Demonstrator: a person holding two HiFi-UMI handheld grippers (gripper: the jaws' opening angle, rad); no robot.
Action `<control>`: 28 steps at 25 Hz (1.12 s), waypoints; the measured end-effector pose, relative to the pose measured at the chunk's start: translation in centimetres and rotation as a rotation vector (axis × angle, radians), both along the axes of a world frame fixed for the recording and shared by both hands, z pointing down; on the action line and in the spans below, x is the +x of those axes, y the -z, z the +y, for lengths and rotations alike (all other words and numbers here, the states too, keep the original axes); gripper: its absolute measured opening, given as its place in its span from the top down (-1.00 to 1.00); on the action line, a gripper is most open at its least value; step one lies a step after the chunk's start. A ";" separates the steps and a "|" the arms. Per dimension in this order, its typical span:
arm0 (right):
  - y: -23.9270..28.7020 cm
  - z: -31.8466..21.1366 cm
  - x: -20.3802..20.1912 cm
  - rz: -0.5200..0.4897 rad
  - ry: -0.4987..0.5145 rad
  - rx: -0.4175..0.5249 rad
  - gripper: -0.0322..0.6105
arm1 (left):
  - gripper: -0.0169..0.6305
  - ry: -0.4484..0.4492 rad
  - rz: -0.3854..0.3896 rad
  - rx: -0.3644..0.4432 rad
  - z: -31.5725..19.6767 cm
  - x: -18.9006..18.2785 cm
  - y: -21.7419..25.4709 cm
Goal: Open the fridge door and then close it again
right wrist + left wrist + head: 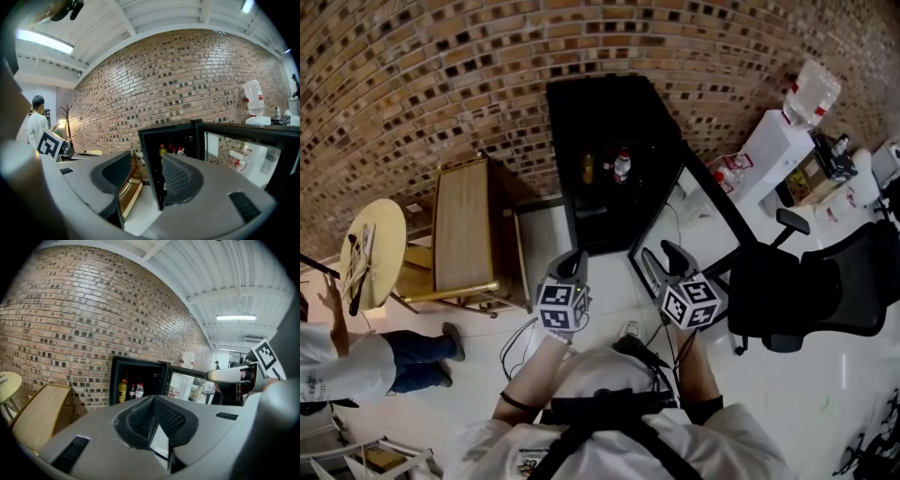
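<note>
Both claws sit closest, held out low ahead of the wearer's chest. Left claw (573, 258) (153, 404): jaws pressed together, nothing between the pads. Right claw (662, 253) (146, 159): jaws moderately apart, gripping nothing; only the far-off fridge front shows through the gap. Neither claw touches the fridge or its door. Each marker cube (560, 307) faces up at the head view.

Fridge (600, 122) (140, 369) (150, 140): small, black, on the floor with its back to the brick wall (441, 84), straight ahead of the claws. Door (717, 202) (187, 383) (248, 140) stands open, hinged on the fridge's right side and swung out toward the wearer; glass pane in a black frame. Its free edge ends near the right claw in the head view, apart from it. Bottles (622, 167) (136, 391) (178, 151) stand upright inside, a yellow one at left.

Left of the fridge, a wooden desk (464, 225) (40, 413) is just beside it with a narrow gap. Further left, a round table (375, 248) and a person (356, 361) at the picture's edge. Right of the door, a black office chair (806, 291) stands close to the door's outer face, so room is tight there. A water dispenser (773, 155) stands against the wall beyond. White floor (544, 244) between wearer and fridge is open apart from cables (525, 337) trailing near the left claw.
</note>
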State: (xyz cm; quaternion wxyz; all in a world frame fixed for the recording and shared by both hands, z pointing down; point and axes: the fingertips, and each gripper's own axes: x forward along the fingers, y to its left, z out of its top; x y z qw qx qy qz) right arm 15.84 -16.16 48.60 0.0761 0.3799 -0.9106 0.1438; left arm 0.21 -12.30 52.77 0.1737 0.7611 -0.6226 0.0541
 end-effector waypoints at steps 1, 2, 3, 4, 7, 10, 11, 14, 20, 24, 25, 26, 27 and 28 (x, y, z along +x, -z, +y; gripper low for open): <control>-0.4 0.2 -0.6 0.002 0.016 -0.009 0.16 | 0.95 0.009 0.002 0.001 0.0 -0.4 0.0; -0.8 0.3 -1.1 0.004 0.030 -0.017 0.16 | 0.95 0.018 0.005 0.001 0.0 -0.7 0.0; -1.2 0.4 -1.4 0.006 0.041 -0.025 0.16 | 0.95 0.026 0.005 0.001 0.0 -1.0 0.1; -1.5 0.5 -1.6 0.006 0.049 -0.032 0.16 | 0.95 0.032 0.003 0.000 -0.1 -1.2 0.1; -1.9 0.5 -2.0 0.005 0.063 -0.042 0.16 | 0.95 0.039 -0.007 -0.003 -0.3 -1.6 0.3; -2.1 0.3 -2.2 0.003 0.069 -0.046 0.16 | 0.95 0.037 -0.012 -0.005 -0.5 -1.8 0.3; -2.2 0.2 -2.2 0.002 0.070 -0.048 0.16 | 0.95 0.036 -0.013 -0.007 -0.6 -1.8 0.3; -2.3 0.0 -2.0 0.001 0.069 -0.053 0.16 | 0.95 0.034 -0.016 -0.011 -0.9 -1.8 0.4; -2.3 -0.5 -2.2 0.001 0.071 -0.055 0.16 | 0.95 0.030 -0.018 -0.007 -1.6 -1.8 0.8; -2.3 -0.8 -2.0 -0.002 0.066 -0.057 0.16 | 0.95 0.028 -0.001 0.002 -1.7 -1.7 1.0; -2.3 -0.8 -2.0 -0.004 0.064 -0.057 0.16 | 0.95 0.026 0.000 0.005 -1.8 -1.6 1.0; -2.2 -0.9 -1.8 -0.005 0.061 -0.056 0.16 | 0.95 0.024 0.000 0.007 -1.8 -1.5 1.0; -2.2 -0.9 -1.7 -0.007 0.059 -0.055 0.16 | 0.95 0.024 -0.001 0.010 -1.9 -1.4 1.0; -2.2 -0.9 -1.6 -0.009 0.057 -0.055 0.16 | 0.95 0.025 -0.001 0.012 -1.9 -1.4 0.9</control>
